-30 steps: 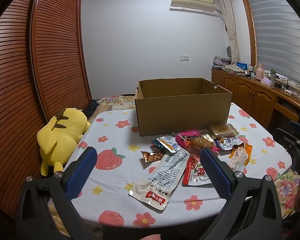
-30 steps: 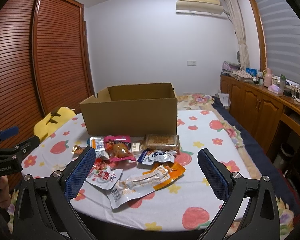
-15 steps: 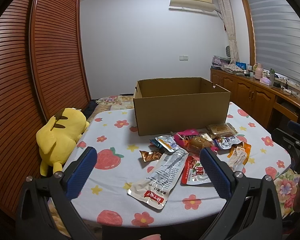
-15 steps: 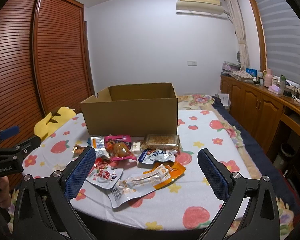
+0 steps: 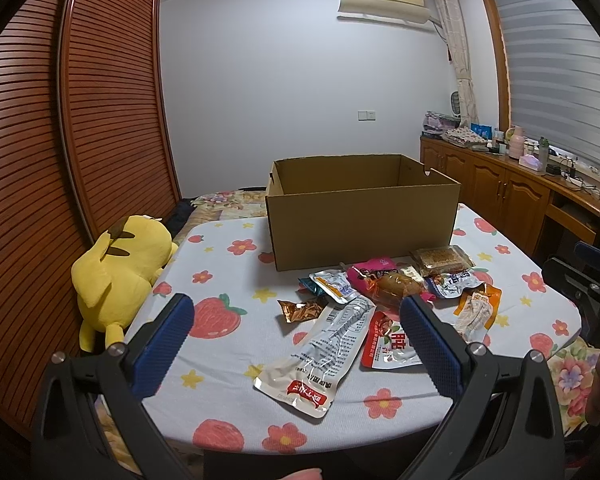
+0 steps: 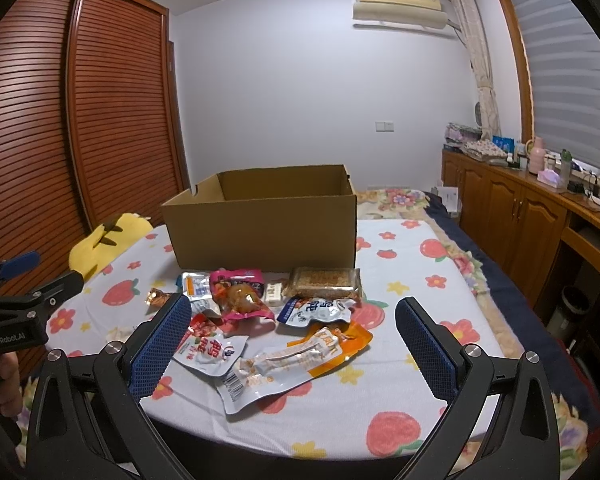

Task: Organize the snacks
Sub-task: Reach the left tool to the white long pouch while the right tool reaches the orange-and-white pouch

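Snack packets lay scattered on the flower-and-strawberry cloth of the worktop [image 5: 228, 320], just in front of an open cardboard box [image 5: 362, 224]; a long silver pouch with a red label [image 5: 320, 354] sat nearest the edge, a red-and-white packet [image 5: 388, 344] touching its right side, and a small bronze wrapper [image 5: 300, 311] just to its left; behind them lay a pink packet [image 6: 240, 292], a clear-wrapped brown bar [image 6: 324, 282] and an orange pouch [image 6: 300, 360]; the left gripper [image 5: 296, 352] hung above the near edge, jaws spread wide and holding nothing; the right gripper [image 6: 292, 348] hung likewise over the orange pouch, jaws wide apart and empty; a yellow plush toy [image 5: 120, 276] leaned beside the worktop, against the slatted wardrobe [image 5: 100, 120].
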The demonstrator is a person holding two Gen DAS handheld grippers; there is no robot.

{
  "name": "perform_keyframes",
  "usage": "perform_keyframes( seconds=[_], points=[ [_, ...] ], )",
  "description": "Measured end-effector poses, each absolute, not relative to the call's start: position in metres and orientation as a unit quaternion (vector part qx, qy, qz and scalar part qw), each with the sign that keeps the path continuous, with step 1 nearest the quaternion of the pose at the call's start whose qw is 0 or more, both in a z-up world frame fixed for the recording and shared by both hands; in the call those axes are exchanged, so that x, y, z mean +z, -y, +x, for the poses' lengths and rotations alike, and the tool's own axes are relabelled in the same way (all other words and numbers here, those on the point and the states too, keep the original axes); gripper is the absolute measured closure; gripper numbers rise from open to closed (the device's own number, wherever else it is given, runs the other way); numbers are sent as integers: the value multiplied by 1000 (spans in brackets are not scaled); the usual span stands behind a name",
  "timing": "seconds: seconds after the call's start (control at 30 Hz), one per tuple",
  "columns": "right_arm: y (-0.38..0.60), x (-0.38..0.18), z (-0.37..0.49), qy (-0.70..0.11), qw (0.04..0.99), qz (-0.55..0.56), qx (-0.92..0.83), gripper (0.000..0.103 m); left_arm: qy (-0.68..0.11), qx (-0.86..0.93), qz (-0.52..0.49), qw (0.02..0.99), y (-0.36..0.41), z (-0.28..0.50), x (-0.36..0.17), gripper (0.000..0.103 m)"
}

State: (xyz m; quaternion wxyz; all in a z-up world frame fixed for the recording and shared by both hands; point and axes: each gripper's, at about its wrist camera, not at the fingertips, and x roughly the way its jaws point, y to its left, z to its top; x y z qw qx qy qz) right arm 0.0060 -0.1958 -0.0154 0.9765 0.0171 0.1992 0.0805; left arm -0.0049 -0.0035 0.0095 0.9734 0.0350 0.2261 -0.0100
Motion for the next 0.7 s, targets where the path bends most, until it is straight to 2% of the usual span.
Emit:
perform_keyframes(
  seconds=[0.33,0.7],
  points=[
    [194,-19,4,-203,975,17,86,0,-235,-14,33,971,3,-3,0,0],
    [194,-50,18,-244,964,22,100,0,-273,-17,28,961,-4,20,-31,0]
  ],
)
